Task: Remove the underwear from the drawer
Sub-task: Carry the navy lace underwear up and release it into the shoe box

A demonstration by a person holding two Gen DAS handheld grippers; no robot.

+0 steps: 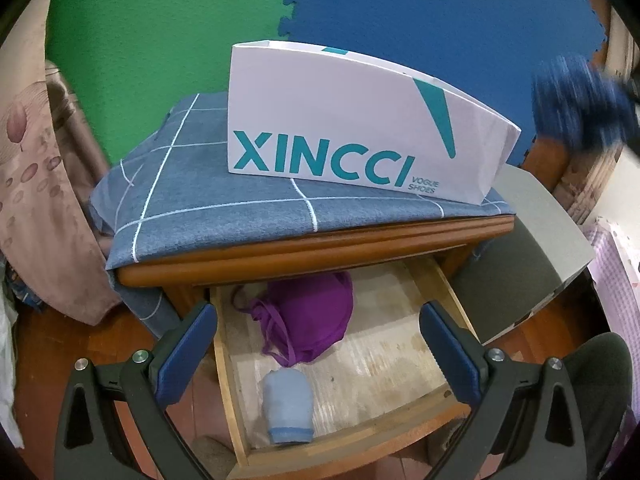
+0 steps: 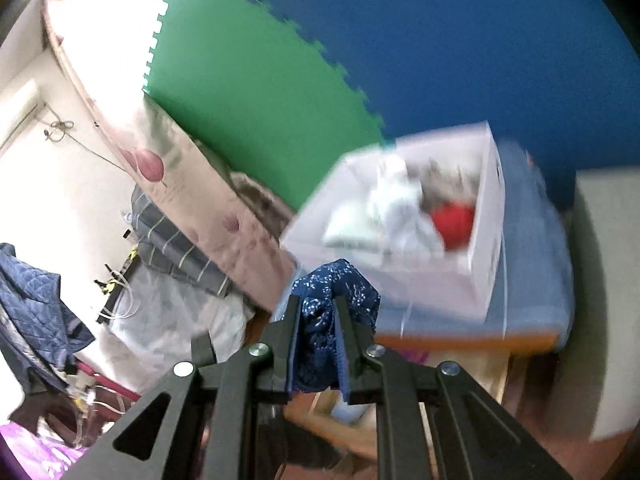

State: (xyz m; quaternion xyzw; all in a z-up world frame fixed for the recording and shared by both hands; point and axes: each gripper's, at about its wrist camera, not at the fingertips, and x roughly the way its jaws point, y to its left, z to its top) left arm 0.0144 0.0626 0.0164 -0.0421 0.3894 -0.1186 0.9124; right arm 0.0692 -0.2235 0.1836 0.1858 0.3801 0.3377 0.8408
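We are finding the right gripper (image 2: 316, 312) clamping navy underwear (image 2: 320, 320) above the drawer (image 1: 360, 368); the left gripper (image 1: 316, 320) is hovering over that drawer, jaws wide, nothing between them

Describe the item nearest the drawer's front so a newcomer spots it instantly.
Find the wooden nightstand under the white XINCCI box; its open drawer holds two garments. The rolled pale-blue piece lies at the front edge, small and cylindrical, unlike the purple bra behind it.
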